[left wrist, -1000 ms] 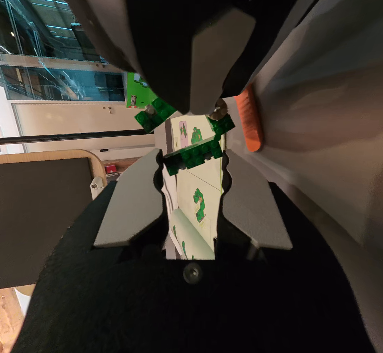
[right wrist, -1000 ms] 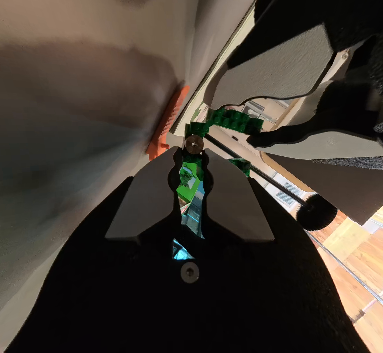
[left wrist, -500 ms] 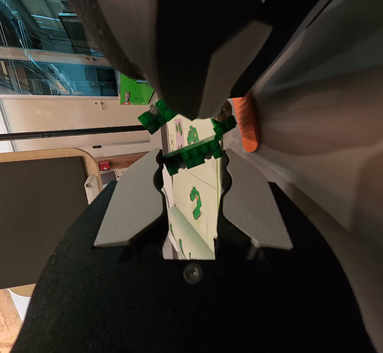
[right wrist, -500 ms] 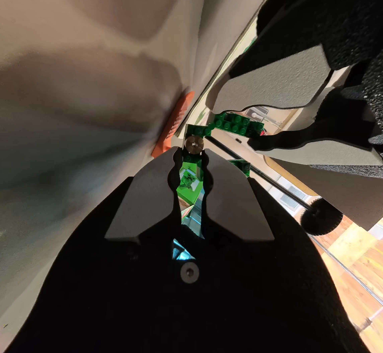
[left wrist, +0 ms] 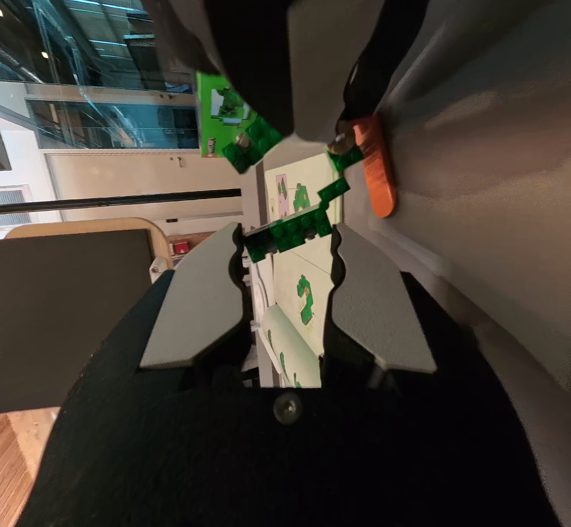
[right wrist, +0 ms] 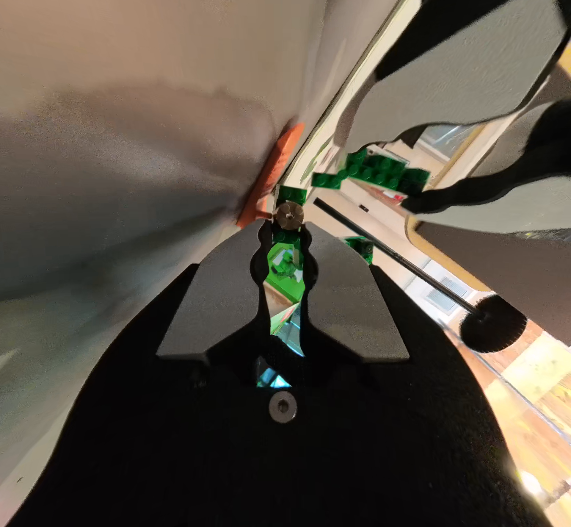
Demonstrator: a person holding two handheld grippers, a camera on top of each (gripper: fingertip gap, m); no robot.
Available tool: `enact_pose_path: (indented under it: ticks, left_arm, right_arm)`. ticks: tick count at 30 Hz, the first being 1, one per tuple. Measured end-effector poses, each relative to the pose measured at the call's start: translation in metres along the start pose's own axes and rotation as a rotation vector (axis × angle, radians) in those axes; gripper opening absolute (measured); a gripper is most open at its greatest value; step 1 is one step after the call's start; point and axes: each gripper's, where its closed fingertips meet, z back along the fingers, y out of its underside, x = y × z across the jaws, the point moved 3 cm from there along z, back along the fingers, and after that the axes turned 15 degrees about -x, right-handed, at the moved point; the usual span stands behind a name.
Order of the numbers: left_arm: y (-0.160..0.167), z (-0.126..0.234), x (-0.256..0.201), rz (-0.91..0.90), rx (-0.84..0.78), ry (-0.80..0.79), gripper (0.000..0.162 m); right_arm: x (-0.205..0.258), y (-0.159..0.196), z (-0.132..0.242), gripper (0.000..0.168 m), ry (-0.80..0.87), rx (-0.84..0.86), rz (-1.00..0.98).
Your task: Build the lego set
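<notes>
Your left gripper (left wrist: 287, 238) clamps the plates (left wrist: 290, 232), your right gripper (right wrist: 285, 227) pinches a stud piece (right wrist: 289, 214); misaligned pressing could pop either loose.

The left gripper (left wrist: 285, 234) has its fingers clamped on a green brick assembly (left wrist: 290, 230). Facing it, apart, the right gripper (right wrist: 285, 227) pinches a smaller green piece (right wrist: 289, 218) at its tips.

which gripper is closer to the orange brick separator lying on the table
Right. The right gripper holds its small green piece right beside the orange separator; the left gripper is farther back, holding the green plate assembly.
</notes>
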Motion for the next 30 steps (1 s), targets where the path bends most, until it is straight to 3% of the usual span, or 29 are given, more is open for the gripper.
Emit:
enact_pose_path:
  ticks: [12, 19, 22, 25, 30]
  left_arm:
    - [0.009, 0.028, 0.016, 0.076, -0.096, -0.169, 0.054]
    - [0.002, 0.054, 0.027, 0.064, -0.156, -0.299, 0.054]
    - [-0.003, 0.06, 0.026, 0.046, -0.175, -0.326, 0.054]
    - [-0.009, 0.065, 0.025, 0.02, -0.19, -0.346, 0.054]
    - [-0.017, 0.068, 0.018, 0.024, -0.224, -0.342, 0.054]
  right_arm:
    - [0.011, 0.013, 0.056, 0.017, -0.375, -0.168, -0.378]
    - [0.014, -0.003, 0.101, 0.017, -0.685, -0.372, -0.582]
    - [0.013, -0.006, 0.113, 0.017, -0.738, -0.403, -0.623]
    - [0.023, -0.008, 0.13, 0.017, -0.897, -0.385, -0.693]
    - [0.038, -0.006, 0.143, 0.017, -0.917, -0.324, -0.743]
